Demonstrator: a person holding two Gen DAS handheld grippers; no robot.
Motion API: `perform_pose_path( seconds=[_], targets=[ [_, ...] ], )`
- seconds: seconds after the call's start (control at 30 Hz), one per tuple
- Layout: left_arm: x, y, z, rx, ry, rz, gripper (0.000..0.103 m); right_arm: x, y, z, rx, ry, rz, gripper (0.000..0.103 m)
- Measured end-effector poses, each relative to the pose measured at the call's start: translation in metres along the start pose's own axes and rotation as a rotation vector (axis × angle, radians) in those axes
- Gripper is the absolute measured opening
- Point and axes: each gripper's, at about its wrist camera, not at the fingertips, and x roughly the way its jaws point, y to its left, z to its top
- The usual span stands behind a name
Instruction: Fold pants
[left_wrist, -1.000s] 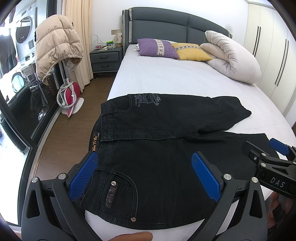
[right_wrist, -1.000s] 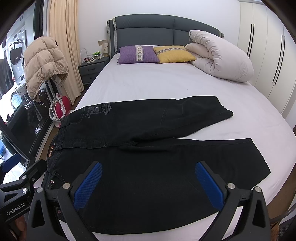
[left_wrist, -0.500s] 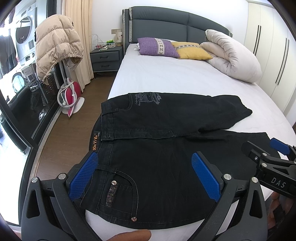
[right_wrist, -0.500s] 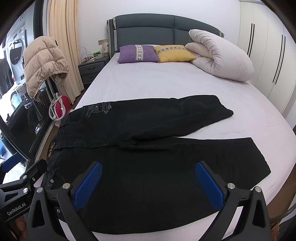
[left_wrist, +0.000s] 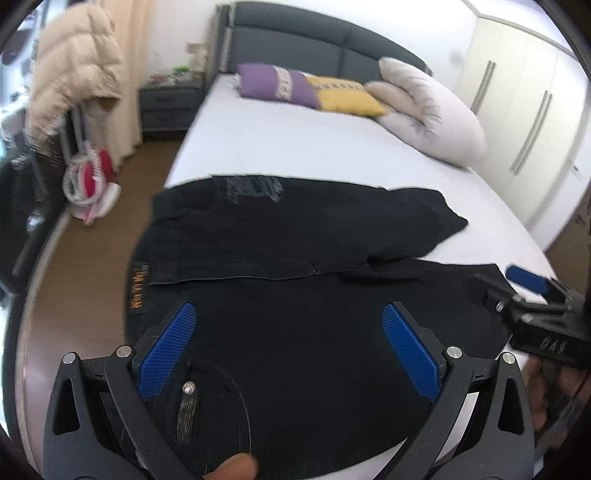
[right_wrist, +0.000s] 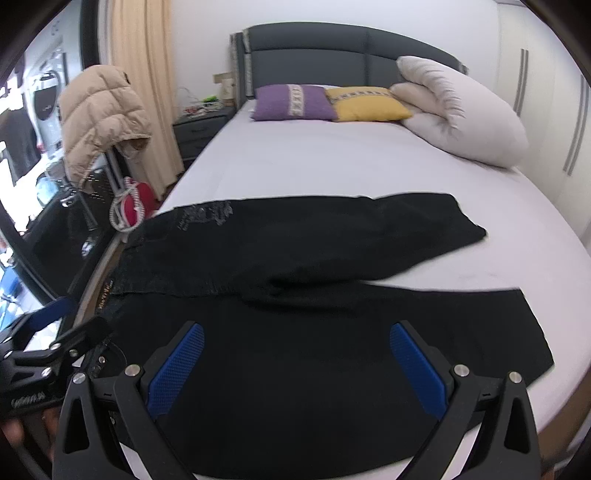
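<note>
Here, left gripper (left_wrist: 290, 347) jaws spread wide, nothing between the blue pads (left_wrist: 168, 349); hovered over the waistband end of the black pants (left_wrist: 295, 258), above the near back pocket (left_wrist: 207, 402). Right gripper (right_wrist: 295, 363) likewise spread and empty, poised over the near leg toward the hem. Pants laid flat across the foot of the bed (right_wrist: 332, 158), waistband at the left edge, legs splayed apart in a V, far leg angled up the mattress.

Risks, judged: near edge of the pants lay close to the mattress edge, so a one-sided pull could have dragged the garment off toward the floor (left_wrist: 88, 258). Thick denim at the waistband could have slipped from a shallow pinch. Grabbing one layer only could have left the lower layer behind and skewed the fold. Splayed legs could have stacked misaligned unless brought together first. Both views motion-blurred; contact with the cloth could not be told.
</note>
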Motion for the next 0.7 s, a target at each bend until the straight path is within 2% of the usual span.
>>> perform_pose_path(
  seconds=[0.1,0.17,0.3,0.33,0.47,0.53,0.6,0.7],
  targets=[
    [0.021,0.005,0.009,0.047,0.049,0.045,0.103,0.010,-0.011,0.010,-0.018,-0.007,0.054,0.103],
    [0.037,0.013,0.021,0.058,0.080,0.030,0.103,0.020,-0.018,0.017,-0.049,-0.006,0.076,0.103],
    [0.071,0.037,0.064,0.133,0.037,0.084,0.103,0.040,-0.030,0.031,-0.133,0.003,0.116,0.101],
    [0.084,0.044,0.078,0.155,0.041,0.084,0.103,0.045,-0.032,0.033,-0.152,0.007,0.125,0.097],
    [0.143,0.072,0.141,0.211,0.102,0.013,0.103,0.075,-0.043,0.042,-0.242,0.065,0.178,0.080],
    [0.179,0.087,0.169,0.228,0.159,-0.016,0.103,0.089,-0.048,0.047,-0.269,0.092,0.225,0.076],
    [0.208,0.099,0.189,0.238,0.209,-0.043,0.103,0.101,-0.055,0.051,-0.272,0.109,0.256,0.076],
    [0.249,0.118,0.201,0.288,0.276,-0.037,0.103,0.118,-0.063,0.057,-0.292,0.107,0.283,0.076]
  ],
)
